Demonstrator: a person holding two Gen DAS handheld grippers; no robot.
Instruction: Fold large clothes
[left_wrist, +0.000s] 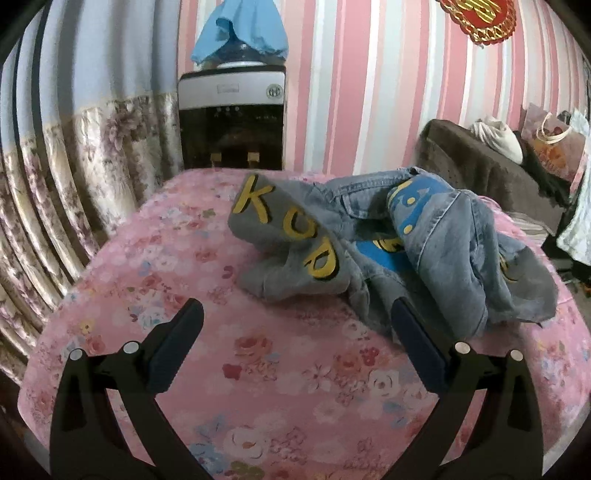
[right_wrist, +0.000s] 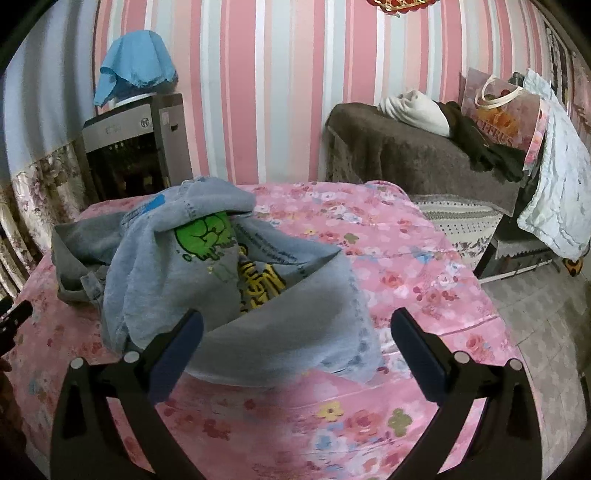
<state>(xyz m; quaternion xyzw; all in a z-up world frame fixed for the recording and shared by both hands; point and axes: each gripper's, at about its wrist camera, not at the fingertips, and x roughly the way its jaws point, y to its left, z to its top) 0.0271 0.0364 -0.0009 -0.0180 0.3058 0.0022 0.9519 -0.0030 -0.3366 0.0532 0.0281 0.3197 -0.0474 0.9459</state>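
A crumpled grey-blue denim garment (left_wrist: 436, 254) with yellow letters and blue patches lies on the pink floral bed cover (left_wrist: 229, 369), at the middle right of the left wrist view. My left gripper (left_wrist: 297, 321) is open and empty, just short of the garment's near edge. In the right wrist view the same garment (right_wrist: 207, 280) shows a green print and yellow lettering, lying at the left centre on the bed cover (right_wrist: 406, 258). My right gripper (right_wrist: 295, 328) is open and empty, its jaws held over the garment's near fold.
A water dispenser (left_wrist: 232, 118) with a blue cloth on top stands behind the bed by a floral curtain (left_wrist: 74, 166). A brown-covered sofa (right_wrist: 406, 151) with a white bundle, dark clothes and a gift bag (right_wrist: 506, 107) stands at the right. Tiled floor (right_wrist: 546, 332) lies beside the bed.
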